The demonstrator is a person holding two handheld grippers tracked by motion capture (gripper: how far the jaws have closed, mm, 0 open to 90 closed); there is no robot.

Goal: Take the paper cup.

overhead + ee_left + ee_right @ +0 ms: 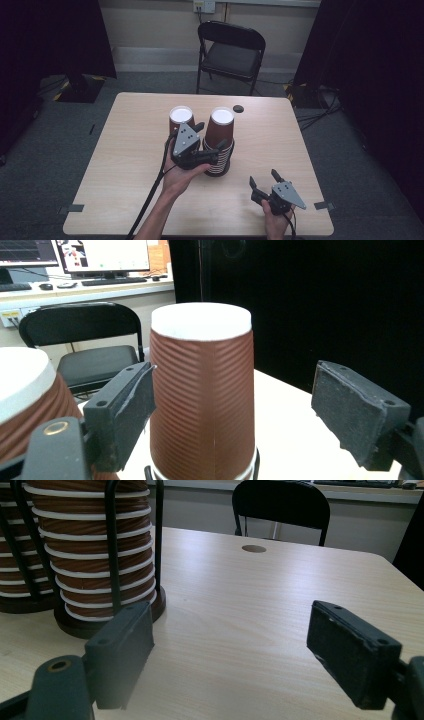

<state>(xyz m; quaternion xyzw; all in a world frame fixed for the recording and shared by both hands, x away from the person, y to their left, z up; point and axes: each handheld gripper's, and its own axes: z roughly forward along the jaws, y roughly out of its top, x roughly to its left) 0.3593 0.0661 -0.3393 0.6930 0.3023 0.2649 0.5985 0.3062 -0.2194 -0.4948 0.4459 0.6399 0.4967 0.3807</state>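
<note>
1. Behind the left gripper (209,140) in the high view: the lower part of the left cup stack (180,121).
2. Cut off at the left edge of the left gripper view: most of that stack (27,395); at the bottom edge, the base of the right cup stack (202,390).
3. Cropped at the top of the right gripper view: both stacks (92,545), and the chair (280,505) too.
4. Too small to tell: the dark round spot (238,108) on the table (125,165).
</note>
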